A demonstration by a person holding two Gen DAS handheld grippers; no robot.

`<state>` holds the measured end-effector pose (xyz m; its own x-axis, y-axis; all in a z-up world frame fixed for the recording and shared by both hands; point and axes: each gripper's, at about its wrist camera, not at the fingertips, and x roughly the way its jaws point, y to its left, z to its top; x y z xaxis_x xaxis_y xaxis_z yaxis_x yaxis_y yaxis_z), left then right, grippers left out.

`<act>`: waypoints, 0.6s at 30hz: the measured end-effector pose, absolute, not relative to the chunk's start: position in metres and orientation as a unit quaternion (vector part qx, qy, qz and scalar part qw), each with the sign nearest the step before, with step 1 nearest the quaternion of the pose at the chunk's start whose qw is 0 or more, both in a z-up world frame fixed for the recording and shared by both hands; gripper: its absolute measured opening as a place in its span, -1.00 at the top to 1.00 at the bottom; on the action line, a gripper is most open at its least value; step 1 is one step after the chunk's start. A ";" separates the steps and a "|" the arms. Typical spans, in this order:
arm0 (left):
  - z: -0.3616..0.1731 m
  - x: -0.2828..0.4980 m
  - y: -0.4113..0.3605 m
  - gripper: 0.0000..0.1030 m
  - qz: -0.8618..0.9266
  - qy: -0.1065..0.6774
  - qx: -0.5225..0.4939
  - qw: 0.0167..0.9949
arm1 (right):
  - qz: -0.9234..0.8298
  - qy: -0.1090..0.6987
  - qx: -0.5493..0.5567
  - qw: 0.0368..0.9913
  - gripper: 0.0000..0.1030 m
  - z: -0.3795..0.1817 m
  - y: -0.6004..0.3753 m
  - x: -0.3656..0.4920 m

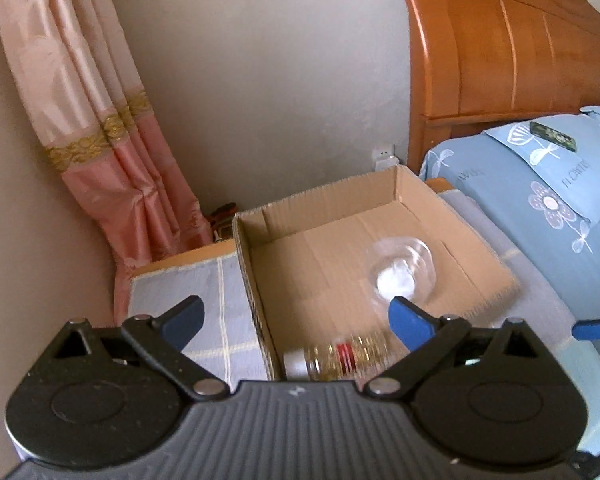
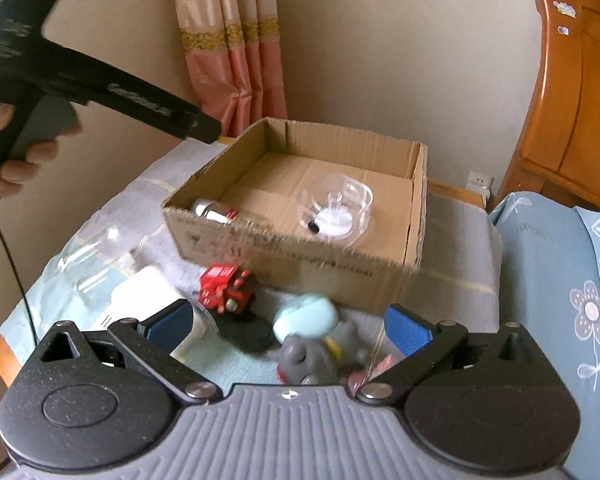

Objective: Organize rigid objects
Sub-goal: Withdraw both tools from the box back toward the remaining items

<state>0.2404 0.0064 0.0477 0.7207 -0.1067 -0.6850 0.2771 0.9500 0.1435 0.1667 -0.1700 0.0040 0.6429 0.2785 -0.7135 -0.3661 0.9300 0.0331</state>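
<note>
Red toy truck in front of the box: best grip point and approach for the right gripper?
Judging by its boxy body, pinch the red toy truck across its flat sides, coming from above with the right gripper; the cardboard box crowds it from behind.

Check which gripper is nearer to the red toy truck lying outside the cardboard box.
Right. The right gripper hangs open just in front of the red toy truck, which lies near its left finger. The left gripper is open over the cardboard box, beyond the truck.

blurred: glass bottle [image 1: 336,356] label unreadable | box [image 2: 300,264] print illegible | grey toy [image 2: 316,354] smeared
</note>
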 end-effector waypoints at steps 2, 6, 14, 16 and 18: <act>0.046 0.225 0.010 -0.91 -0.106 0.355 0.116 0.921 | 0.180 0.385 -0.050 0.904 -1.00 -0.001 -0.168 0.157; 0.035 0.197 0.018 -0.91 -0.104 0.353 0.115 0.923 | 0.177 0.385 -0.054 0.904 -1.00 -0.012 -0.161 0.141; 0.006 0.146 0.039 -0.91 -0.080 0.346 0.111 0.928 | 0.200 0.408 -0.051 0.889 -1.00 -0.038 -0.145 0.119; -0.004 0.137 0.046 -0.91 -0.068 0.346 0.106 0.930 | 0.199 0.416 -0.052 0.886 -1.00 -0.047 -0.139 0.118; -0.014 0.129 0.053 -0.91 -0.050 0.346 0.102 0.931 | 0.202 0.428 -0.050 0.880 -1.00 -0.056 -0.132 0.116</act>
<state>0.1286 0.0531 -0.0141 0.7553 -0.0228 -0.6549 0.1643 0.9741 0.1556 0.1163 -0.1320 -0.0563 0.5527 0.3126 -0.7725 -0.3989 0.9131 0.0841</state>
